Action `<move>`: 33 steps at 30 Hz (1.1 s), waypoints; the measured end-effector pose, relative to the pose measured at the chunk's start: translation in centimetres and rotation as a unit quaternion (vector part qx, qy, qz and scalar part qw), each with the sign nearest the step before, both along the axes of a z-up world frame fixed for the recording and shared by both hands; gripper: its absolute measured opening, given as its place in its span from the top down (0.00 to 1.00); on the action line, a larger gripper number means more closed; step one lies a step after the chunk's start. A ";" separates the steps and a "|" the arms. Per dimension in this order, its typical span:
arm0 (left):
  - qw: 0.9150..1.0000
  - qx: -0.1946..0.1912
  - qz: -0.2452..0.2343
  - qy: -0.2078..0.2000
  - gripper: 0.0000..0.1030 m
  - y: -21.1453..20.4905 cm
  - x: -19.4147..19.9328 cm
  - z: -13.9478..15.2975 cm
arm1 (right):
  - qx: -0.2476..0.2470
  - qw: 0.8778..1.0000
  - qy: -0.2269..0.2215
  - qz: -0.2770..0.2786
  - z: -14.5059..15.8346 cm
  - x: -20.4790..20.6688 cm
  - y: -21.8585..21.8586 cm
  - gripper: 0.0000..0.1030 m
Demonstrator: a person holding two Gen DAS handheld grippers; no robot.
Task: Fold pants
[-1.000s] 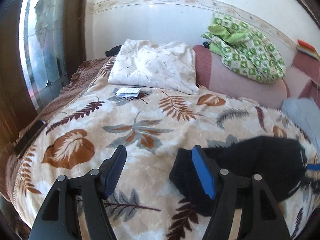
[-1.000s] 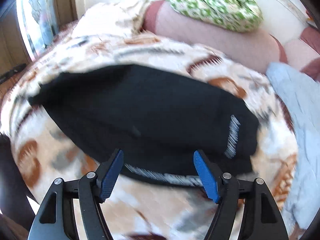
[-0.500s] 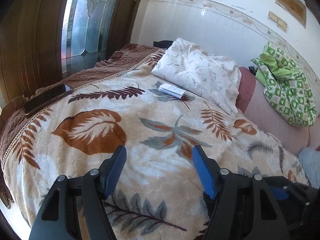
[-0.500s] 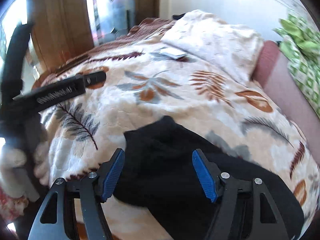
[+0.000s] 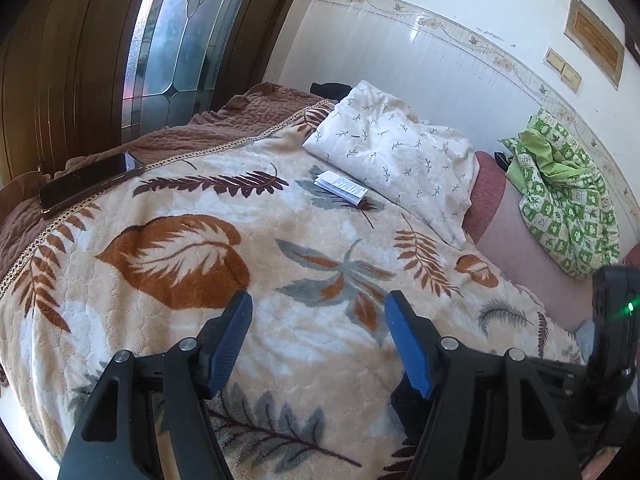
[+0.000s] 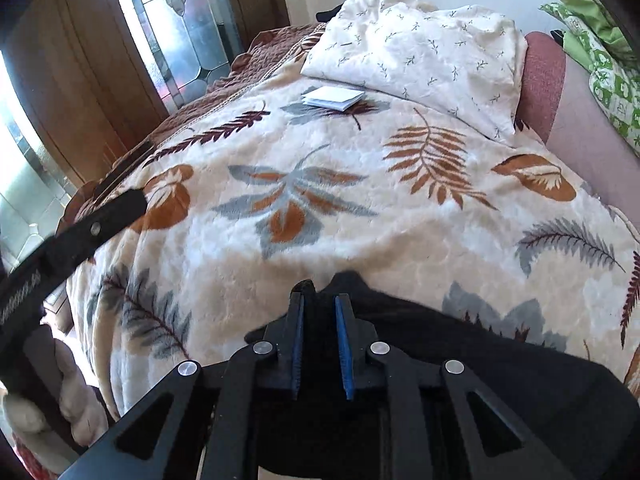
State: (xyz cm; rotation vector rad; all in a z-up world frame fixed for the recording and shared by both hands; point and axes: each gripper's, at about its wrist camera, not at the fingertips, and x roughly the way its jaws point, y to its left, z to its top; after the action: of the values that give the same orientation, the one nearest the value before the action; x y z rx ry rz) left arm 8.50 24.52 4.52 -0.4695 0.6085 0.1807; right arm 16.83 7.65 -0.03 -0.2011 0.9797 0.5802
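The blanket (image 6: 400, 240) is cream with rust, grey and maroon leaves; the pants (image 6: 500, 380) are plain black. The pillow (image 5: 400, 160) is white with small sprigs (grey-green), the heaped cloth (image 5: 568, 200) green-and-white checked.

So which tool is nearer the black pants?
Right. The right tool is shut on the black pants; the left tool hangs open over the blanket beside them.

A home bedroom. A bed (image 5: 120, 320) carries a leaf-print blanket (image 5: 320, 248) and a pillow (image 5: 392, 152). A stained-glass door (image 5: 180, 36) stands beside it.
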 end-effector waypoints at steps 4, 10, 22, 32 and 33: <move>1.000 -0.006 0.007 0.003 0.34 0.5 0.0 -0.3 | -0.009 1.000 0.006 -0.022 -0.4 3.1 1.8 0.79; 1.000 -0.008 0.006 0.011 0.33 0.5 0.3 -0.7 | 0.060 0.995 0.044 -0.059 -0.4 4.8 0.6 0.27; 0.991 0.003 -0.137 0.004 0.31 -6.9 1.3 -0.7 | -0.047 0.990 -0.012 -0.135 -1.9 -4.7 -14.4 0.27; 0.965 0.083 -0.196 0.150 0.30 -12.4 3.7 -7.0 | 0.018 0.953 0.019 -0.302 -1.9 -13.6 -32.1 0.27; 0.967 0.076 -0.196 0.144 0.30 -12.1 3.5 -6.9 | 0.023 0.947 0.011 -0.319 -1.2 -14.4 -33.8 0.27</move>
State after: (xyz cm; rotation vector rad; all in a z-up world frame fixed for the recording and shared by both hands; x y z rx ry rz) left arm 12.03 12.43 -2.38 -0.1677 0.9520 -0.0831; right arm 2.47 -26.12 -1.28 0.1674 0.9844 0.0088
